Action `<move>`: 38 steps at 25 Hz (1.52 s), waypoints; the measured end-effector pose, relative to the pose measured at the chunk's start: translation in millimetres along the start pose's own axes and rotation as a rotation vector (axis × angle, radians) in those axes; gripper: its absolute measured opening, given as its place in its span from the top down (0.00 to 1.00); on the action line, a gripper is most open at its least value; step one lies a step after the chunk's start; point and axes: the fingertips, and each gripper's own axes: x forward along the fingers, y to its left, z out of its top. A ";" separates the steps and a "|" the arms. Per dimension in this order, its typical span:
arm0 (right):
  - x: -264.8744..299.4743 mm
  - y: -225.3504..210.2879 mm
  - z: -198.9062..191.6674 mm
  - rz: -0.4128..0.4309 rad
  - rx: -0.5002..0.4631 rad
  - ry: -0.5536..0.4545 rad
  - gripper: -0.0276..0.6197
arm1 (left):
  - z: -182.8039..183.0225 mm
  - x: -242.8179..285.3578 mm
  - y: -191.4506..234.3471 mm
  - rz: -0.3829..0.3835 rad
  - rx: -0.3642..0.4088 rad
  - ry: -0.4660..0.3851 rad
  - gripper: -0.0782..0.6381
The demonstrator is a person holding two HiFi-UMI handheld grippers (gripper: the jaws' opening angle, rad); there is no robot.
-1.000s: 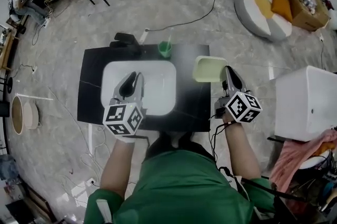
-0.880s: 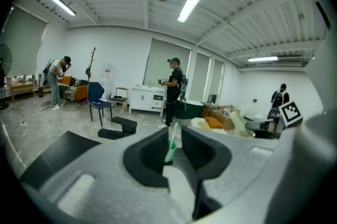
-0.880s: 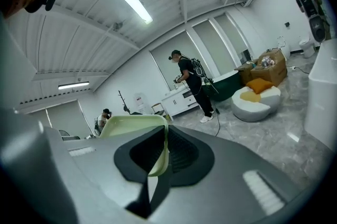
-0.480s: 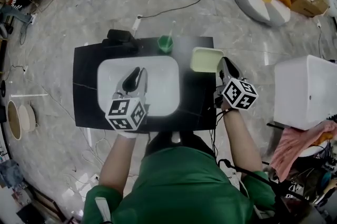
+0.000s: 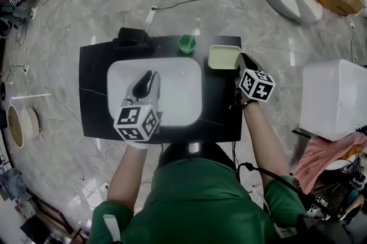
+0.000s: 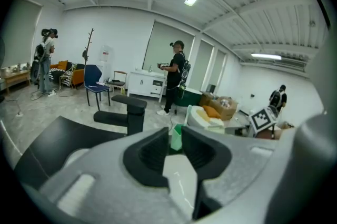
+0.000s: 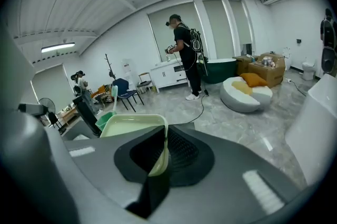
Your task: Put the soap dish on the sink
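Note:
The pale green soap dish [image 5: 222, 57] is at the back right corner of the black counter [image 5: 94, 105], beside the white sink basin [image 5: 180, 108]. My right gripper [image 5: 241, 61] is shut on the dish's right rim. In the right gripper view that rim [image 7: 160, 150] stands pinched between the pads, and the tray [image 7: 131, 126] stretches away to the left. I cannot tell whether the dish touches the counter. My left gripper [image 5: 150, 77] hovers over the basin, its jaws a narrow gap apart with nothing between them [image 6: 175, 136].
A green cup [image 5: 186, 44] stands at the counter's back edge, just left of the dish. The black faucet [image 5: 133, 38] is at the back left. A white box [image 5: 335, 99] stands to the right, a cable [image 5: 189, 1] lies on the floor, and people stand in the room [image 6: 175, 77].
My right gripper has carried the soap dish leftward and farther back, from overhanging the counter's right edge to over its back right corner. The left gripper stays over the basin.

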 end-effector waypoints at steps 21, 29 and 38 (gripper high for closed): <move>70.2 -28.5 -46.4 -0.057 -0.027 0.155 0.92 | -7.5 0.6 12.7 0.017 0.004 0.022 0.79; 39.9 -11.8 -6.7 -0.027 -0.068 0.041 0.85 | 12.0 -3.5 13.0 0.027 0.024 -0.018 0.79; -39.1 43.6 76.0 0.061 -0.148 -0.161 0.85 | 60.7 -14.3 -0.3 0.029 0.090 -0.120 0.79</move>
